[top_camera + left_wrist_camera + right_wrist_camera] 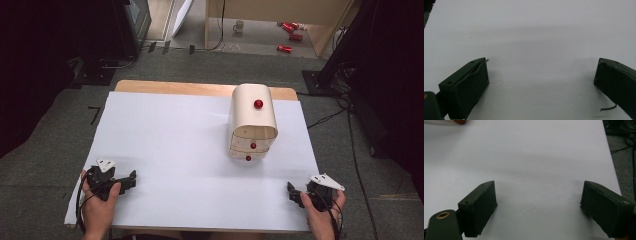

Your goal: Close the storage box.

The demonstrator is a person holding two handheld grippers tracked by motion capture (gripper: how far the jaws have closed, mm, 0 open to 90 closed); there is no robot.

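- Both grippers rest low at the near edge of the table, each held in one of the person's hands – the left gripper (131, 179) at the near left corner, the right gripper (292, 192) at the near right corner, well apart from each other.
- Left gripper's own view (541, 75) shows its two black jaws spread wide, with bare white surface between them and nothing held; a short loose thread hangs from the jaw on the right of that view.
- Right gripper's own view (539, 200) shows the same: jaws standing wide apart over the white sheet, gripping nothing.
- Nearest thing to them is the small cream drawer cabinet (252, 122), which stands upright on the right half of the table, farther back than both grippers and closer to the right one; neither gripper touches it.
- Its curved top carries a red knob (258, 104), and two smaller red knobs (253, 145) sit one above the other on the drawer fronts facing the person; the drawers look shut.
- White sheet (175, 145) covers nearly the whole tabletop, with a strip of bare wood (170, 87) showing along the far edge.
- Beyond the table, on the floor, lie red cans (289, 29) and a mug (239, 26) – both far from the work.
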